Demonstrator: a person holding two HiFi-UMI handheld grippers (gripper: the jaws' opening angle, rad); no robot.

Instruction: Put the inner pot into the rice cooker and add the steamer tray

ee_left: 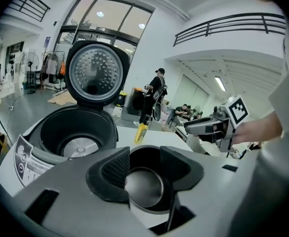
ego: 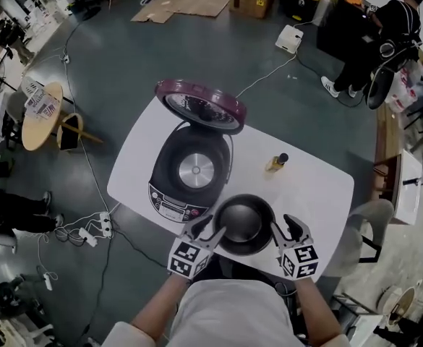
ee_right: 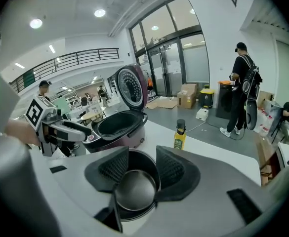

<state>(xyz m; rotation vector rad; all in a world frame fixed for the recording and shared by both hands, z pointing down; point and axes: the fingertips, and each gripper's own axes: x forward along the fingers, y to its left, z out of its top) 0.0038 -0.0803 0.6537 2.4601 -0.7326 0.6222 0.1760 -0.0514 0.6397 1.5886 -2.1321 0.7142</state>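
Two tools, left tool (ego: 212, 228) and right tool (ego: 282, 226), flank the inner pot (ego: 244, 223) with jaws parted, prob so it lifts level into the open rice cooker (ego: 160, 173).

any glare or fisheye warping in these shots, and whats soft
Head view: even light, with a bright sheen on the heating plate of the rice cooker. Left gripper view: strong fisheye bends the balcony railing; the left gripper near the lens looks soft. Right gripper view: same barrel warp, ceiling lights blow out white, black vignette in the corners.
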